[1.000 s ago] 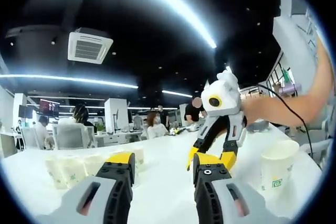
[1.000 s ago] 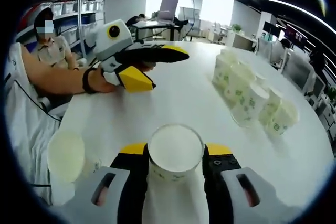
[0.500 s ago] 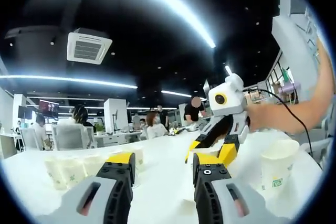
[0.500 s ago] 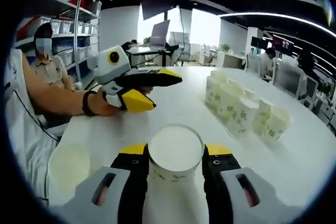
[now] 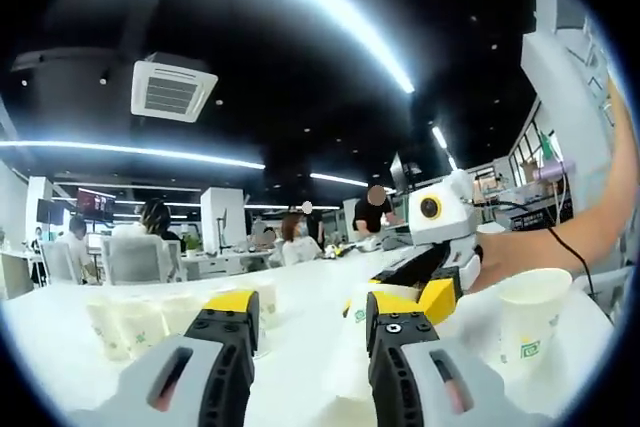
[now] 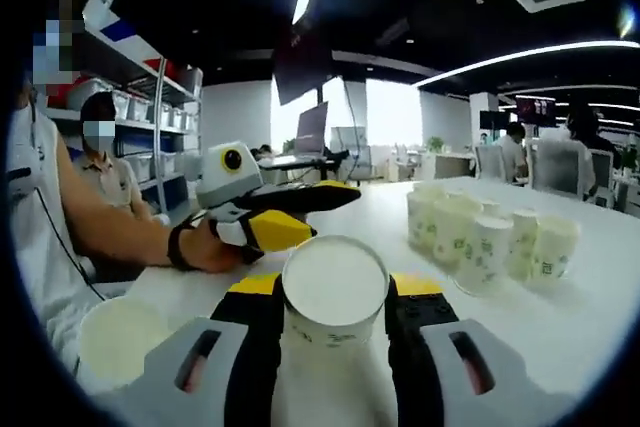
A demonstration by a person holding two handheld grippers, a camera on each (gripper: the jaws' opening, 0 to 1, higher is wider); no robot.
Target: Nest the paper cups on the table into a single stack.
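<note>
An open office with long ceiling lights, a ceiling vent (image 5: 173,95) and seated people at desks lies behind a white surface (image 6: 560,327).

In the right gripper view, the right hand-held gripper (image 6: 334,297) is clamped on a paper cup (image 6: 334,292), one jaw pressed against each side of it, the cup upright with its open mouth facing the camera. Ahead of it and to its right, a cluster of paper cups (image 6: 485,237) with green print stands on the surface, the cups close together. To the near left of this hand-held gripper stands another single cup (image 6: 112,339). Just beyond the held cup, the left hand-held gripper (image 6: 330,212) comes in from the left, gripped by a person's hand (image 6: 205,245) with a dark wristband.

In the left gripper view, the left hand-held gripper (image 5: 305,322) has its jaws apart with nothing between them. Past its right jaw, the right hand-held gripper (image 5: 395,292) reaches in from the right holding the paper cup (image 5: 350,347), which appears tilted from this angle. Farther right of it a single cup (image 5: 528,322) stands upright on the surface (image 5: 300,292). Ahead and to the left, behind the left jaw, stands the cluster of paper cups (image 5: 140,322).
</note>
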